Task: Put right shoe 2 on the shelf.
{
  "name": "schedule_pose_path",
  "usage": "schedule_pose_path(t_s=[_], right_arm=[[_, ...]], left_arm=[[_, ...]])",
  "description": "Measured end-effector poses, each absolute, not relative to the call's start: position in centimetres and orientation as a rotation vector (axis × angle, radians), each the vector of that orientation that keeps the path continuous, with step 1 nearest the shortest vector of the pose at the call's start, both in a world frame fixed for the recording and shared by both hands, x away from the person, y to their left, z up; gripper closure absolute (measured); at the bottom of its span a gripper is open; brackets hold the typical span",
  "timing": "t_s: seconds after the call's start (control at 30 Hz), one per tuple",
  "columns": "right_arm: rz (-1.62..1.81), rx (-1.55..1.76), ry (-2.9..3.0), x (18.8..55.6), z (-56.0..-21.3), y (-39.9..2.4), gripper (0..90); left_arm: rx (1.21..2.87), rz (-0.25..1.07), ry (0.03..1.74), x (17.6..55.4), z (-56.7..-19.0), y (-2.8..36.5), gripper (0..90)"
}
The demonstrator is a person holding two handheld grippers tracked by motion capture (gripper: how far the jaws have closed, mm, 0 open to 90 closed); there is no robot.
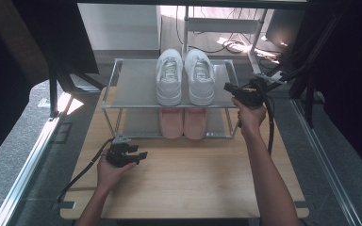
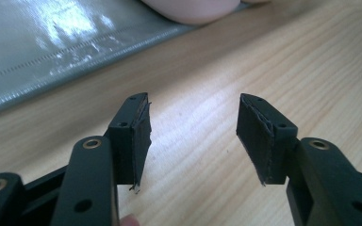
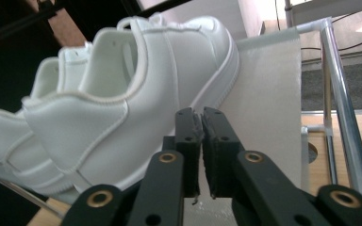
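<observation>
R gripper (image 1: 231, 88) sits at the right edge of the rack's (image 1: 111, 89) top shelf, just beside the right white sneaker (image 1: 200, 77). In the right gripper view your jaws are pressed together with nothing between them; the sneaker (image 3: 122, 99) fills the space ahead and to the left of the tips, side wall facing you. Can't tell if the tips touch the shoe.

Key relation: both white sneakers stand side by side on the top shelf, left one (image 1: 169, 77) just beyond the right, long axes running front-to-back, heels toward you, toes away. So from the R gripper the shoe lies sideways-on, to your left. Judgement: you'd need to part the jaws before any grab, and come at the collar or heel, not the broad flank.

L gripper (image 1: 131, 155) rests low on the table (image 1: 193, 183), jaws apart, empty, well apart from the sneakers. R hand (image 1: 249, 115) is clearly nearer.

Pink slippers (image 1: 183, 123) sit on the lower shelf, under the sneakers.
</observation>
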State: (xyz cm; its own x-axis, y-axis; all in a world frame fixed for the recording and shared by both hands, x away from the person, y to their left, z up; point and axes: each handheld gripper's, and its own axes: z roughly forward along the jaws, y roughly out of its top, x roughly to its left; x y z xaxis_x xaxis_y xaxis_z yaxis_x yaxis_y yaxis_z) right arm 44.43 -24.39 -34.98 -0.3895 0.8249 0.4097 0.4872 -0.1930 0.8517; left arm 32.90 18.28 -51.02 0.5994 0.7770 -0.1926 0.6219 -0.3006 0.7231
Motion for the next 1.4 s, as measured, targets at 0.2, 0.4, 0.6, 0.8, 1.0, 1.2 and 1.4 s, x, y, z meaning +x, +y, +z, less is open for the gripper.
schedule_pose_path(t_s=[0.2,0.4,0.6,0.8,1.0,1.2,1.4], right_arm=[[1.576,1.483,1.811,44.3,-35.7,-24.1,89.6],[1.552,1.441,1.869,44.1,-36.0,-23.1,90.0],[1.543,1.412,1.899,44.4,-36.3,-22.1,90.0],[1.529,1.383,1.915,44.4,-36.2,-21.4,90.0],[1.521,1.374,1.914,44.3,-36.1,-21.2,90.0],[1.539,1.357,1.932,44.2,-36.0,-20.3,90.0],[1.562,1.347,1.958,44.3,-36.0,-19.3,90.0]], left_arm=[[2.013,0.25,1.103,32.4,-50.8,18.3,45.9],[1.991,0.247,1.111,32.8,-50.5,18.5,45.9],[1.989,0.24,1.112,33.2,-50.5,18.5,45.9],[1.994,0.239,1.103,33.3,-50.5,18.5,45.8],[1.99,0.234,1.101,33.3,-50.5,18.5,45.8],[1.983,0.22,1.099,33.2,-50.5,18.4,45.6],[1.985,0.222,1.097,33.2,-50.5,18.4,45.5]])
